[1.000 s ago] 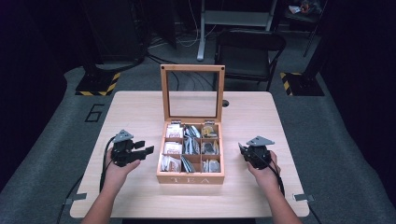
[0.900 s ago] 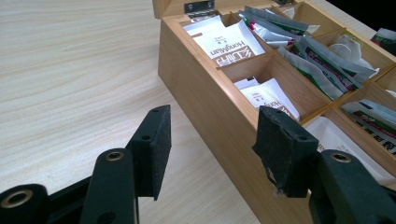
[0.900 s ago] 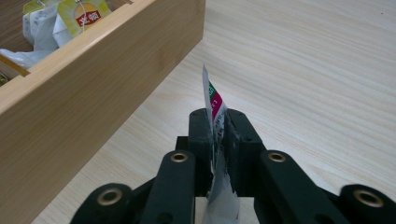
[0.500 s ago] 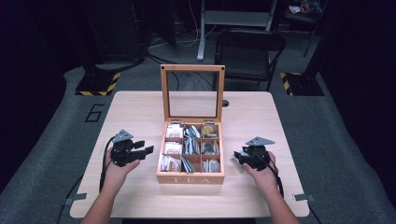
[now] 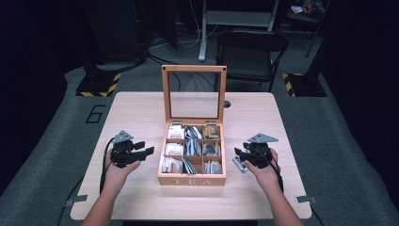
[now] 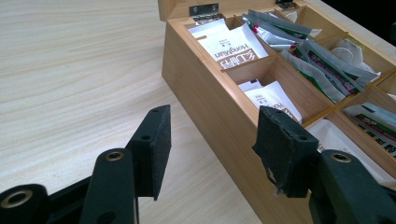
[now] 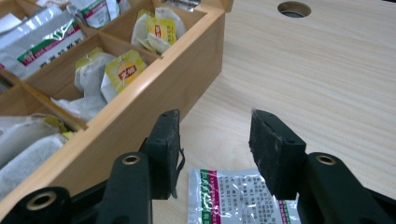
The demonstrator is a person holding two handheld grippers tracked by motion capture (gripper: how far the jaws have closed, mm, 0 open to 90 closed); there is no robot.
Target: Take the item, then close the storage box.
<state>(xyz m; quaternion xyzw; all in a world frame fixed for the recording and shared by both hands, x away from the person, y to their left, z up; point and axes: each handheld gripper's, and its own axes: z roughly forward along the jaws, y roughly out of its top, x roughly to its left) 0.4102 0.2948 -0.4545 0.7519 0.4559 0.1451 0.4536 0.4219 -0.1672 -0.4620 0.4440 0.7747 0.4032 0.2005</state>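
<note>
A wooden tea box [image 5: 192, 180] stands in the middle of the table with its glass lid [image 5: 194, 94] raised upright. Its compartments hold white sachets [image 6: 236, 46], silver sachets [image 6: 322, 63] and yellow-tagged tea bags [image 7: 122, 69]. My left gripper [image 5: 143, 149] [image 6: 212, 147] is open just left of the box, empty. My right gripper [image 5: 238, 154] [image 7: 215, 144] is open just right of the box, right above a silver sachet [image 7: 238, 198] [image 5: 240, 164] that lies flat on the table.
The table [image 5: 141, 113] has a round cable hole [image 5: 227, 103] [image 7: 293, 8] behind the box on the right. A black chair [image 5: 251, 44] stands beyond the far edge. Cables trail from both grippers toward the near edge.
My right gripper has moved a little left toward the box, over the sachet on the table. The left gripper has stayed where it was.
</note>
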